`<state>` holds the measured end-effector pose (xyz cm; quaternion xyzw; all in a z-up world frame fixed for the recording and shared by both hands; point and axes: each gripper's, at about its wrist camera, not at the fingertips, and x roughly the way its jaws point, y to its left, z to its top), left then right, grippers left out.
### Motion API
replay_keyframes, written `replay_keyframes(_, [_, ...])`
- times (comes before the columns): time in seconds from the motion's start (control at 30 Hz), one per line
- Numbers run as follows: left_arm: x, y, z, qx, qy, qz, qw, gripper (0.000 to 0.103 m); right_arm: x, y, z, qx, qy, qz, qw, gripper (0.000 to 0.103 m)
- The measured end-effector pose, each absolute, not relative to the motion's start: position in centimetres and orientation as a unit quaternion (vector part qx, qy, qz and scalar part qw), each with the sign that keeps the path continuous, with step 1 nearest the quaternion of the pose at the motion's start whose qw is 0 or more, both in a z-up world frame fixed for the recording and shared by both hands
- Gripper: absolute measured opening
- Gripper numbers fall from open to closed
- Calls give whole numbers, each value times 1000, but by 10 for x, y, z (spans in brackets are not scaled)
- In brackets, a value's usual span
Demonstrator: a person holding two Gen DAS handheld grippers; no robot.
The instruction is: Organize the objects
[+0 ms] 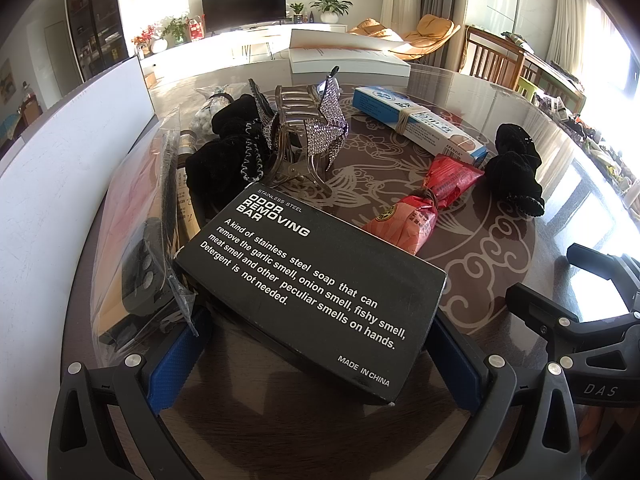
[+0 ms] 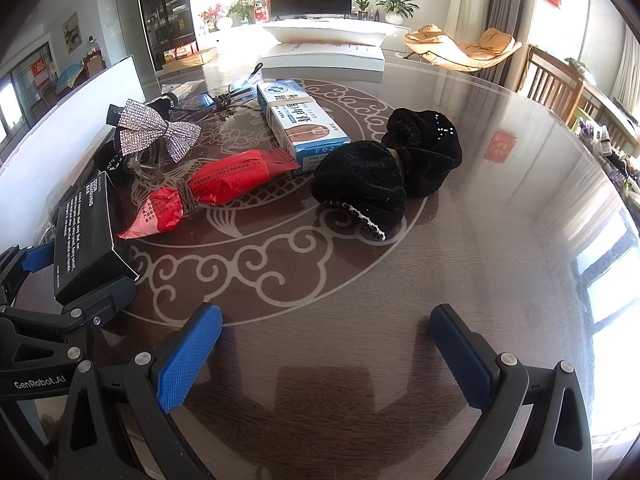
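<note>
A black "odor removing bar" box [image 1: 304,280] [image 2: 86,236] lies at an angle on the glass table [image 2: 480,280]. My left gripper [image 1: 320,314] stands wide open around it, one blue pad at each end; I cannot tell whether the pads touch it. My right gripper [image 2: 326,312] is open over bare glass with nothing between its fingers. Beyond them lie a red snack bundle tied with a band [image 2: 216,188], a blue-and-white box [image 2: 300,124], a black velvet hair bow [image 2: 384,176] and a rhinestone bow clip [image 1: 316,128].
A white board [image 1: 60,184] stands along the table's left edge. Beside it lies a clear bag of small items [image 1: 160,240]. An open book [image 2: 324,56] sits at the far edge. Wooden chairs [image 2: 560,88] stand to the right.
</note>
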<state>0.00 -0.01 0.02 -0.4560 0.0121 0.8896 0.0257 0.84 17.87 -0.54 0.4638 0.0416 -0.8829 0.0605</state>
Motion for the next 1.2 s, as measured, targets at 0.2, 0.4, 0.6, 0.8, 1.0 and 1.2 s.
replay_keyframes(0.2, [0,0,0,-456,12,890,26,103,10,179,-5,463,42,-883,60,103])
replay_keyframes(0.4, [0,0,0,-456,12,890,26,103,13,182,-3,461,40,-884,59,103])
replay_keyframes(0.6, [0,0,0,-456,12,890,26,103,13,182,-3,460,40,-885,58,103])
replay_keyframes(0.8, [0,0,0,-456,12,890,26,103,14,182,-3,460,39,-885,58,103])
replay_keyframes(1.0, [0,0,0,-456,12,890,26,103,15,182,-2,460,39,-885,57,103])
replay_keyframes(1.2, [0,0,0,-456,12,890,26,103,15,183,-2,460,39,-885,57,103])
